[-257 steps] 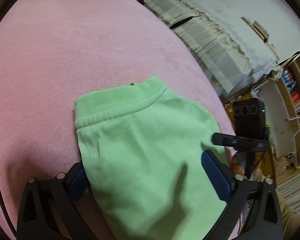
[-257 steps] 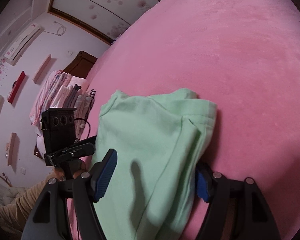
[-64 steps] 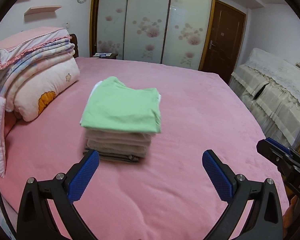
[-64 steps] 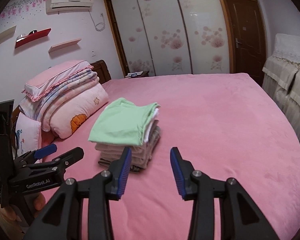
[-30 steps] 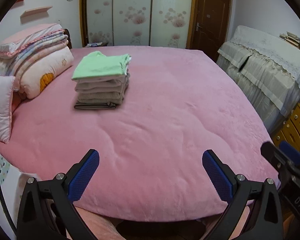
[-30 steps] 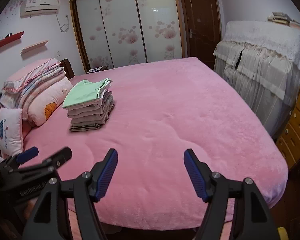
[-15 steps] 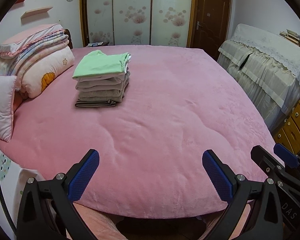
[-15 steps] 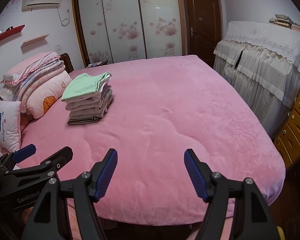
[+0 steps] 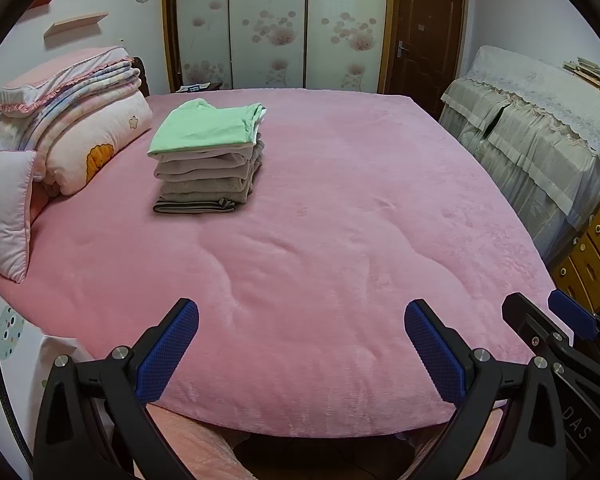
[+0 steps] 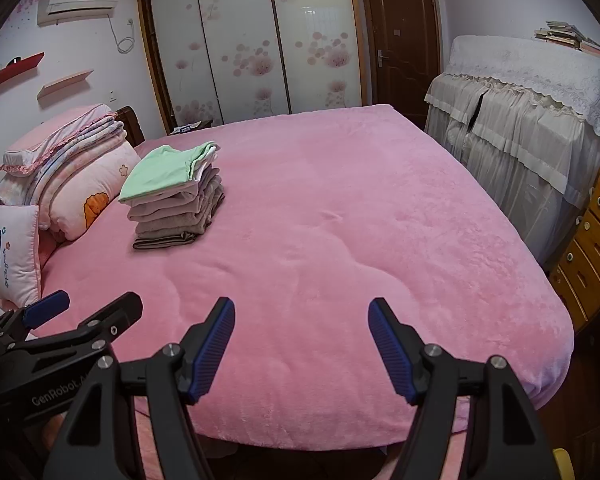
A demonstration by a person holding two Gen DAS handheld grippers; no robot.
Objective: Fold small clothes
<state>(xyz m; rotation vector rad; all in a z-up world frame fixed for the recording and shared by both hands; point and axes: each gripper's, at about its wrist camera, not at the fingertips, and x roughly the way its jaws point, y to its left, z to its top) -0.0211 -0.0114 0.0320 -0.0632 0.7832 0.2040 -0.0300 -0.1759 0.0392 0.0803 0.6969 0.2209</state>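
A folded green garment [image 9: 204, 126] [image 10: 160, 172] tops a stack of folded clothes [image 9: 208, 178] [image 10: 176, 218] on the far left part of the pink bed [image 9: 320, 220] [image 10: 340, 220]. My left gripper [image 9: 300, 344] hangs over the bed's near edge, open and empty, far from the stack. My right gripper [image 10: 302, 340] is also open with nothing between its blue pads [image 10: 214, 344], and stands beside the left one at the near edge. In the left wrist view the right gripper [image 9: 556, 320] shows at the lower right; in the right wrist view the left gripper [image 10: 84, 312] shows at the lower left.
Folded quilts and pillows [image 9: 68, 136] [image 10: 60, 168] lie left of the stack by the headboard. A cloth-covered cabinet [image 9: 540, 128] [image 10: 520, 120] and a wooden drawer chest [image 9: 596, 248] [image 10: 592, 240] stand on the right. Wardrobe doors [image 10: 252, 48] and a brown door [image 9: 420, 32] close the far wall.
Both grippers have pulled back from the stack to the bed's near edge, and the right gripper has opened wider than two seconds ago. Over the last second the view has barely shifted.
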